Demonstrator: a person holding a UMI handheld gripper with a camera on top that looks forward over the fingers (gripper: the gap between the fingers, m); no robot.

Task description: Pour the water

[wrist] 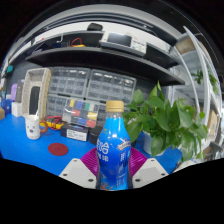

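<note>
- We saw big shelves [100, 45] far at the back, full of boxes and gear we could not make out.
- We saw a blue table [25, 140] running from the left side toward us.
- We saw a green plant [170, 118] on the right, just behind and beside the bottle.
- We saw a tall pale machine [36, 95] far on the left of the table, and a small white thing near its foot that we could not name.
- We saw a blue water bottle [114, 150] with a pale cap, standing up straight, near us and in the middle.
- We saw a small red round thing [59, 149] lying flat on the table, left of the bottle.
- We saw the gripper [114, 170] clenched on the bottle, with one purple pad [90, 165] pressing on each side of its lower half.
- We could not see any cup to pour into.
- We thought the step was to hold and carry the bottle, so pouring had not begun.
- We thought it best to keep the squeeze firm, keep the bottle upright, and move slowly past the leaves.
- We thought the cap looked on, so it may need to come off first.
</note>
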